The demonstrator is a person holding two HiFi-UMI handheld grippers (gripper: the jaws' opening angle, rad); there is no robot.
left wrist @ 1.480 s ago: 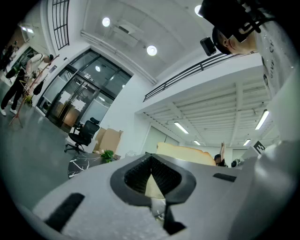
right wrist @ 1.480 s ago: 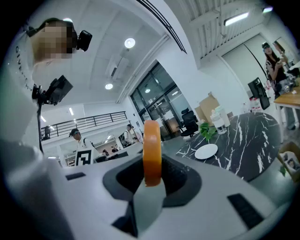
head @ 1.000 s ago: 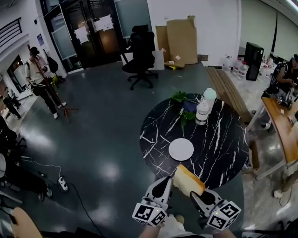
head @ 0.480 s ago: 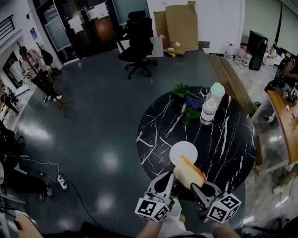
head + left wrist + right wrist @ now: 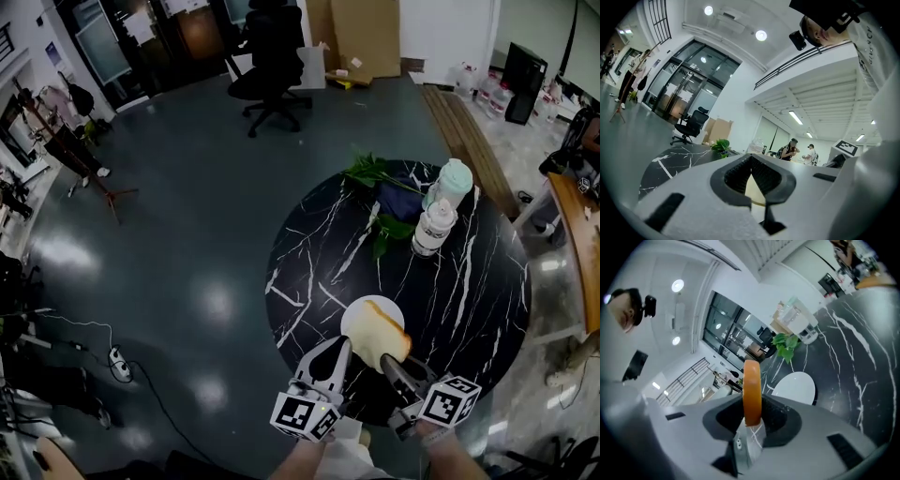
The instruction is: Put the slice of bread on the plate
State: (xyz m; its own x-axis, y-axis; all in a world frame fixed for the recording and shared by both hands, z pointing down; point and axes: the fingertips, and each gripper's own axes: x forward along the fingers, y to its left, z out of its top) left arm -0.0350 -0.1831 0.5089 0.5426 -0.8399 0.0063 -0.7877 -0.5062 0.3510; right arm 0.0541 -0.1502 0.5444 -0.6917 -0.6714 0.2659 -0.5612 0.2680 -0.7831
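My right gripper (image 5: 387, 362) is shut on the near end of a slice of bread (image 5: 385, 333) with an orange-brown crust. The slice hangs tilted over the near right part of the white plate (image 5: 359, 321), which lies on the round black marble table (image 5: 309, 253). In the right gripper view the bread (image 5: 752, 387) stands edge-on between the jaws, with the plate (image 5: 795, 387) just beyond it. My left gripper (image 5: 339, 349) hovers at the plate's near left rim; its jaws (image 5: 751, 163) meet at the tips and hold nothing.
Two capped white bottles (image 5: 435, 228) (image 5: 455, 181) and a leafy green sprig (image 5: 372, 174) stand on the table's far side. An office chair (image 5: 267, 37) and cardboard boxes (image 5: 356, 33) are beyond, a wooden bench (image 5: 467, 131) at right, and people (image 5: 61, 127) at far left.
Both grippers have moved forward and down over the table. The bread, held before short of the plate, now hangs over it and has rolled more onto its edge.
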